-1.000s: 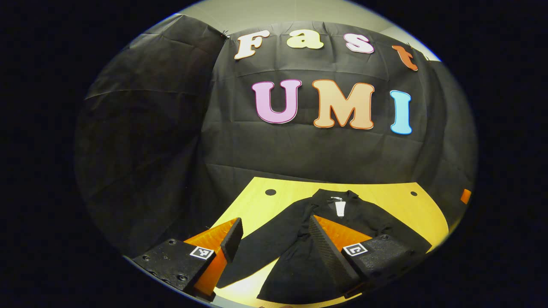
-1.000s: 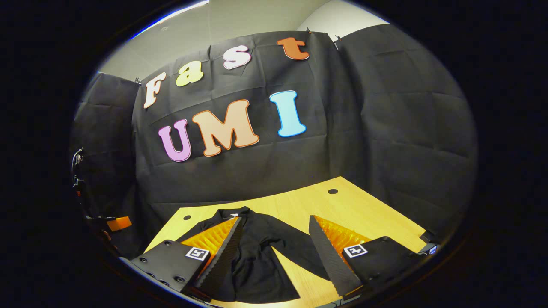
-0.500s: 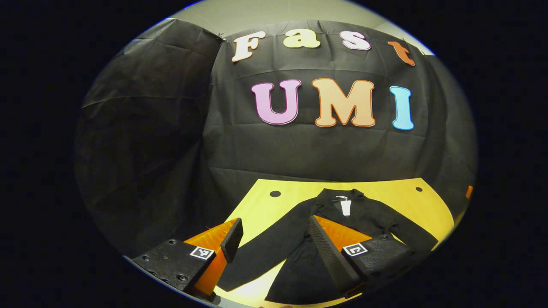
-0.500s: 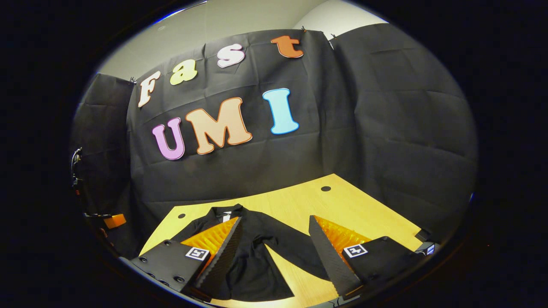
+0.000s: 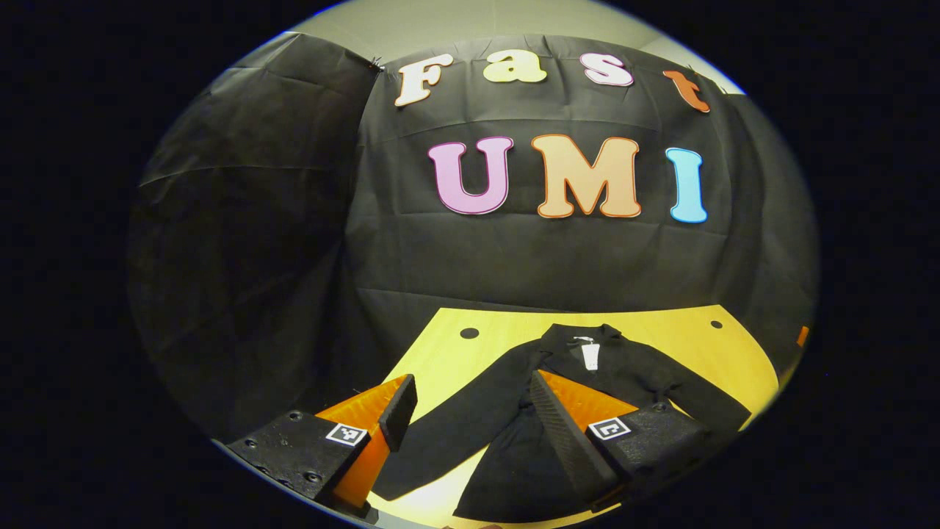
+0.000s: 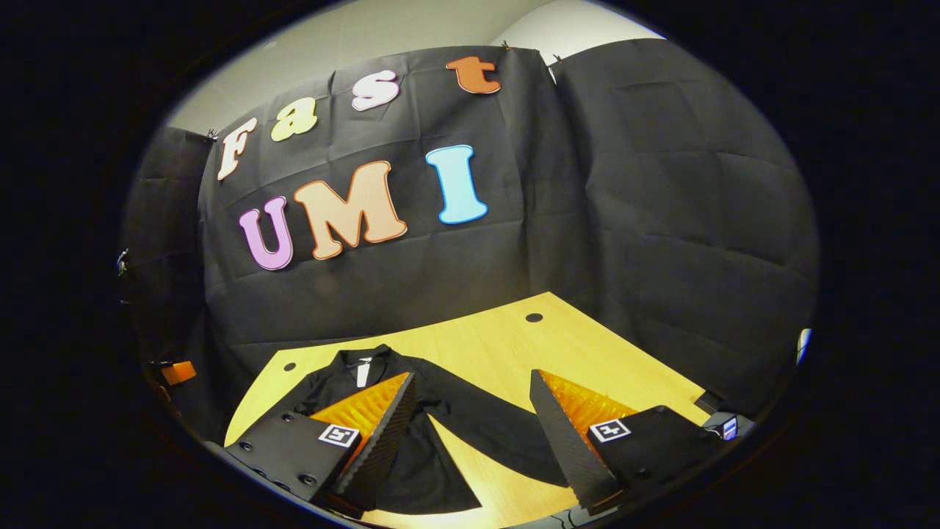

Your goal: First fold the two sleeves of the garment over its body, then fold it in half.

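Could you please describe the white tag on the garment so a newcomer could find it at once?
Start at the yellow wooden table. A black garment lies spread on it, sleeves out. The tag sits inside its collar, the sole white patch on the cloth.

A yellow wooden table [image 5: 455, 360] is standing against the black cloth wall [image 5: 294, 220], with a round dark hole [image 5: 468, 333] showing near each far corner [image 6: 534, 317]. Pale wall [image 6: 411, 29] is showing above the cloth. A small orange object [image 6: 179, 372] is sitting off the table's edge, too small to tell what it is
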`<state>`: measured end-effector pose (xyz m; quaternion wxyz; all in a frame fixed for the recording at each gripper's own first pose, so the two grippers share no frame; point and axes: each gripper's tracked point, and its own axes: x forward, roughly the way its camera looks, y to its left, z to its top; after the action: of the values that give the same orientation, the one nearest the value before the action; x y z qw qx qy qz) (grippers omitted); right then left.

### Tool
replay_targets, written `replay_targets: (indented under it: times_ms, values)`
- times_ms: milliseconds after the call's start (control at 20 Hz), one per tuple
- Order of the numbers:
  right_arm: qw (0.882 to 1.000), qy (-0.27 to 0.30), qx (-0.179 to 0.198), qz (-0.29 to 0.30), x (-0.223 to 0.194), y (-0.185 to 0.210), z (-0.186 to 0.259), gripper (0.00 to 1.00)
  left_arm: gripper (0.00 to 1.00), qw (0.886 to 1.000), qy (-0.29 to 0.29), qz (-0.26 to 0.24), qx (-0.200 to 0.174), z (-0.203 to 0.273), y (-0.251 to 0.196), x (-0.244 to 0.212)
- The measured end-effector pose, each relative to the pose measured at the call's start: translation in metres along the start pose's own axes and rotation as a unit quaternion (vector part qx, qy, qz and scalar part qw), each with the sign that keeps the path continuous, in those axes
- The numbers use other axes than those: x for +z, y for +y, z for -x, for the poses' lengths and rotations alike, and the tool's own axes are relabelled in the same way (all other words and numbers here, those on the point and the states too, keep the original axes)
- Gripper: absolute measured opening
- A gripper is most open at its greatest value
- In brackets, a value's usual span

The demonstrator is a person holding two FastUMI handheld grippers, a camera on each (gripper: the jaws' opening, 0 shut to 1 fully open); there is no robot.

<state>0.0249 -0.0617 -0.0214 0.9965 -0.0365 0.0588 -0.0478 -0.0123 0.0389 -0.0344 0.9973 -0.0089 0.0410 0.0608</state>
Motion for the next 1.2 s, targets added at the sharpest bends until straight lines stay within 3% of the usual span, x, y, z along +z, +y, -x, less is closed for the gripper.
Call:
replay_targets:
  times_ms: [50,100,450,500,700,750,800,950,1000,1050,1150,1200]
  values:
    - [1.0,0.001,-0.008,0.001,-0.002,-0.005,-0.001,0.93,0.93,1.0,0.001,0.001,0.004,0.0,0.003,-0.001]
    - [1.0,0.006,-0.014,-0.001,-0.006,-0.012,-0.003,0.98,0.93,1.0,0.003,0.003,0.008,0.0,0.005,-0.003]
    - [0.998,0.032,-0.062,0.005,-0.045,-0.06,-0.02,0.98,0.94,0.999,0.014,0.009,0.041,0.001,0.026,-0.015]
    - [0.997,0.043,-0.066,0.005,-0.055,-0.065,-0.023,0.94,0.94,0.999,0.015,0.01,0.045,0.002,0.029,-0.016]
    - [0.995,0.074,-0.069,-0.003,-0.087,-0.078,-0.04,0.98,0.94,0.998,0.019,0.013,0.059,0.003,0.035,-0.02]
    - [0.994,0.084,-0.071,-0.003,-0.095,-0.082,-0.045,0.93,0.94,0.998,0.019,0.014,0.061,0.003,0.037,-0.02]
    - [0.993,0.093,-0.068,-0.005,-0.104,-0.086,-0.05,0.98,0.93,0.998,0.019,0.015,0.063,0.005,0.037,-0.02]
    - [0.989,0.132,-0.066,-0.021,-0.137,-0.099,-0.067,0.94,0.94,0.998,0.01,0.017,0.066,0.006,0.037,-0.016]
    - [0.988,0.141,-0.065,-0.027,-0.144,-0.102,-0.072,0.98,0.94,0.998,0.008,0.016,0.068,0.007,0.038,-0.016]
    - [0.987,0.145,-0.067,-0.031,-0.149,-0.107,-0.077,0.94,0.94,0.997,0.008,0.015,0.071,0.007,0.038,-0.015]
    - [0.984,0.153,-0.074,-0.048,-0.162,-0.116,-0.085,0.99,0.94,0.997,0.007,0.013,0.075,0.008,0.04,-0.015]
    - [0.983,0.158,-0.077,-0.06,-0.169,-0.121,-0.087,0.98,1.0,0.997,0.008,0.013,0.076,0.01,0.04,-0.015]
